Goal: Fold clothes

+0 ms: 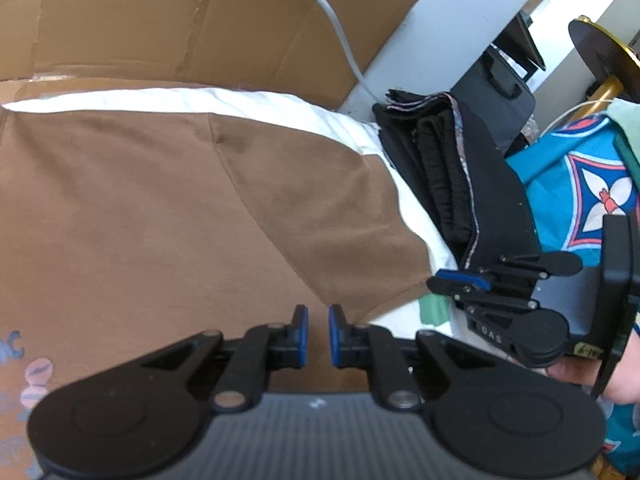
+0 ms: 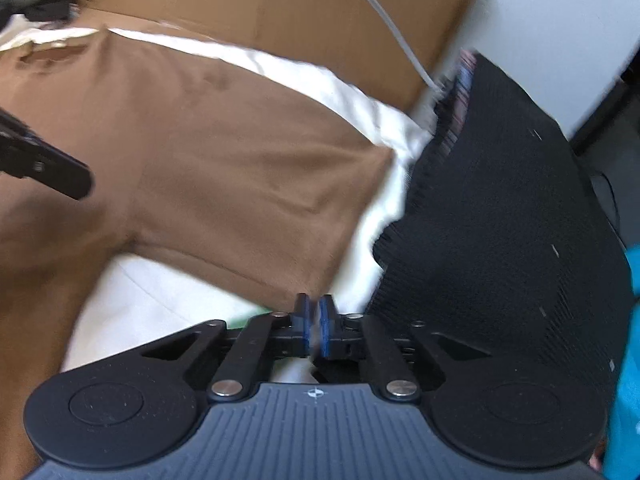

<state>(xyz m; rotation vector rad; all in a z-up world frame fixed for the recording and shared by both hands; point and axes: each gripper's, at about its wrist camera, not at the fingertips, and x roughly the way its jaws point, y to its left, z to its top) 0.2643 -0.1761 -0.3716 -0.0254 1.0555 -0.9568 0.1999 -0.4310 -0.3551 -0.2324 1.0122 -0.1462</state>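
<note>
A brown T-shirt point(image 1: 160, 208) lies spread flat on a white sheet point(image 1: 280, 104), one sleeve point(image 2: 256, 184) reaching toward the lower right. My left gripper point(image 1: 318, 332) hovers over the shirt's body, open by a narrow gap with only brown cloth showing below it. One of its black fingers point(image 2: 60, 176) shows at the left of the right wrist view. My right gripper point(image 2: 314, 320) sits at the sleeve's hem corner with its blue pads almost together and no brown cloth visible between them. It also appears as the right gripper point(image 1: 440, 280) beside that corner, held by a hand point(image 1: 580, 372).
A stack of folded black clothes point(image 1: 448, 184) lies just right of the sleeve. Beyond it is a teal patterned cloth point(image 1: 580, 184). Flat cardboard point(image 1: 160, 20) stands behind the sheet, crossed by a grey cable point(image 1: 336, 20). A green cloth point(image 1: 434, 310) peeks out under the right gripper.
</note>
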